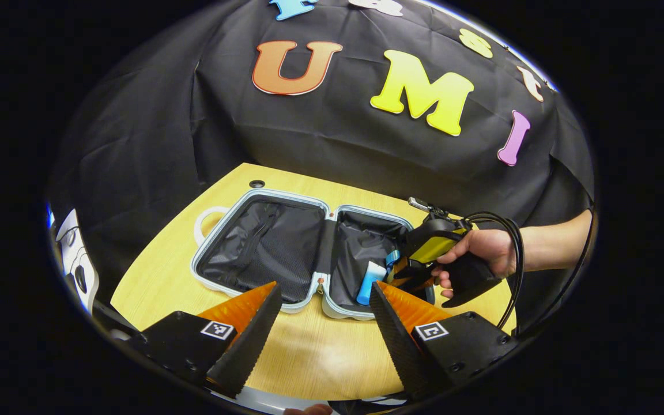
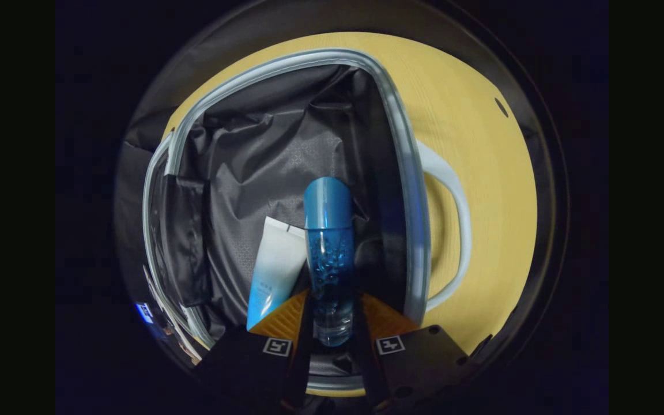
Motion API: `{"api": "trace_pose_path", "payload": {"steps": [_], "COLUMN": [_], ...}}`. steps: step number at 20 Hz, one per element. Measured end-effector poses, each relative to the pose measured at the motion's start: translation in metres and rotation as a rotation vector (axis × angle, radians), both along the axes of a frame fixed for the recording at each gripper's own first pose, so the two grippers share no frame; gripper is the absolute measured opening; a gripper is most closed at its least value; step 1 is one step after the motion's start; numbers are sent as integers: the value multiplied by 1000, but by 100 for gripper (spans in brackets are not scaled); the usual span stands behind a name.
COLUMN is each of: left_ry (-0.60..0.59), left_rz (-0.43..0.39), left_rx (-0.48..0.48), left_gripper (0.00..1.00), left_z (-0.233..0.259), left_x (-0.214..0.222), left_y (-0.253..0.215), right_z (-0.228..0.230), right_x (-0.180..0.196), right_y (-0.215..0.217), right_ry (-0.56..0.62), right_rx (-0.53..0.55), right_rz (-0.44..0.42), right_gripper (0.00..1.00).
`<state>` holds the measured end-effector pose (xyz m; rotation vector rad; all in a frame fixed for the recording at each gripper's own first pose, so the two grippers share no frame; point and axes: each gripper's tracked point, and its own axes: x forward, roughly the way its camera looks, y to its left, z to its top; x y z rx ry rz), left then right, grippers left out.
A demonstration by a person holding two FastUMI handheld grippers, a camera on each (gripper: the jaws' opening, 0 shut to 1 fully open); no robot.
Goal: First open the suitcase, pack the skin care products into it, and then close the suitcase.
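Observation:
The suitcase (image 1: 263, 199) lies open flat on the wooden table, both black-lined halves showing. In the left gripper view my left gripper (image 1: 323, 294) hangs open above the table in front of it, holding nothing. The right gripper (image 1: 410, 271), held by a hand (image 1: 482, 248), reaches into the right half. In the right gripper view my right gripper (image 2: 332, 308) is shut on a blue bottle (image 2: 329, 242) with a blue cap, held over the suitcase lining (image 2: 263, 150). A white-and-blue tube (image 2: 274, 268) lies in that half beside the bottle; the tube (image 1: 369, 282) also shows in the left gripper view.
The suitcase's white handle (image 2: 456, 230) sticks out over the wooden table (image 2: 482, 161). A small hole (image 1: 256, 184) sits in the table (image 1: 309, 351) behind the case. Black cloth hangs behind the table. A black cable (image 1: 513, 259) loops from the right gripper.

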<state>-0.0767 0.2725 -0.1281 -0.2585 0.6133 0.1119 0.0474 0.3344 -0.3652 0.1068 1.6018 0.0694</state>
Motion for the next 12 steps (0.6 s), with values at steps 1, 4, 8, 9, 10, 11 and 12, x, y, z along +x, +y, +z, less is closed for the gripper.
{"api": "trace_pose_path", "payload": {"steps": [1,4,8,9,10,11,12], "left_ry": [0,13,2,-14,-19,-14,3], "left_rz": [-3,-4,-27,-47,-49,-42,-24], "left_rx": [7,28,7,14,33,57,77], "left_gripper": [98,98,98,98,99,98,99], "left_z": [0,-5,-9,-9,-11,-14,-19], "left_x": [3,7,13,16,17,19,22], "left_y": [0,6,16,22,37,57,80], "right_z": [6,34,85,97,111,124,135], "right_x": [-3,-12,-21,-22,-22,-22,-25], "right_y": [0,-7,-41,-56,-72,-88,-101], "right_ry": [-3,-39,-222,-304,-396,-486,-562], "right_rx": [23,77,160,160,158,152,147], "right_rz": [-3,-15,78,128,177,223,256], "right_gripper": [39,42,51,60,65,66,69]}}
